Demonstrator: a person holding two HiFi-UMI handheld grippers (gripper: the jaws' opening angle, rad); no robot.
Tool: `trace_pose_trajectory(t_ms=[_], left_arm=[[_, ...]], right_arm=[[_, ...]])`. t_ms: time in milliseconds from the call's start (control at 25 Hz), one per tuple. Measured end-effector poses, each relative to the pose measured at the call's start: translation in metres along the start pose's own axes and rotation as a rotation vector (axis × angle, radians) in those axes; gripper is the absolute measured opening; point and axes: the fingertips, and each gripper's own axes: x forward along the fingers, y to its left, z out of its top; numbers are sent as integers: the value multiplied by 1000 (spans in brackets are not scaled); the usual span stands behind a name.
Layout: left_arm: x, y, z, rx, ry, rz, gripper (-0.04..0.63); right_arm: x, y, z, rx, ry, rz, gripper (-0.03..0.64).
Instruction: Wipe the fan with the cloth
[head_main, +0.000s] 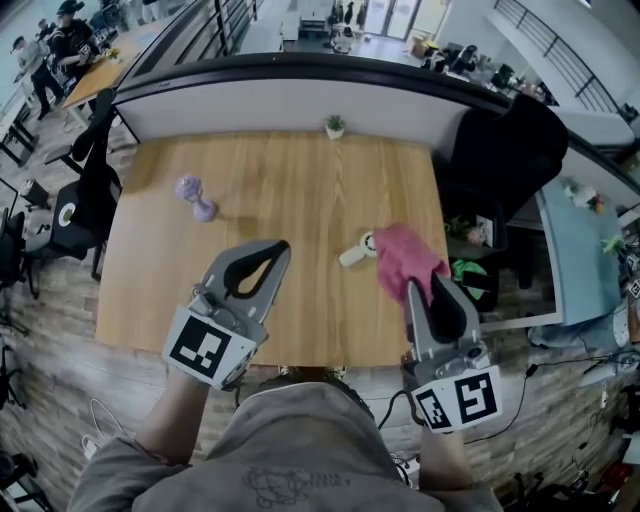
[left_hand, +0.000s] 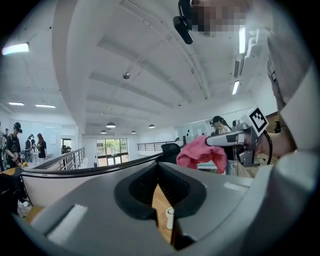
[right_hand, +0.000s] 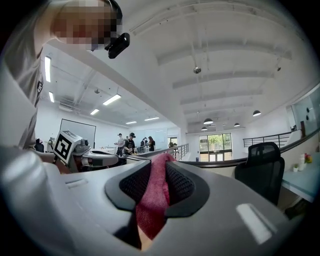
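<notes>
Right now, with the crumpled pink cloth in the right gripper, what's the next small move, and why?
Probably lower the right gripper so the pink cloth it clamps comes down onto the small white plastic fan lying on the light wooden table. The cloth seems to hang just over the fan's head, and the left gripper is shut and empty.

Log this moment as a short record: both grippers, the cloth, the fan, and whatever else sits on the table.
left gripper: shut, nothing between its jaws, over the near part of the table
right gripper: shut on the pink cloth, which hangs from its jaws
fan: white, lying on the wooden table; its head is partly hidden behind the cloth in the head view, contact cannot be told
other items: purple object at the left; small potted plant at the far edge
</notes>
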Motion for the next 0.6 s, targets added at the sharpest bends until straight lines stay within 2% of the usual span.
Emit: trace_pose_trajectory(t_ms=[240, 600], left_arm=[[-11, -6, -11, -2, 34, -4, 2], [-15, 1, -14, -4, 35, 0, 2]], right_arm=[[2, 19, -16, 23, 43, 40, 97], [10, 27, -20, 20, 58, 51, 97]])
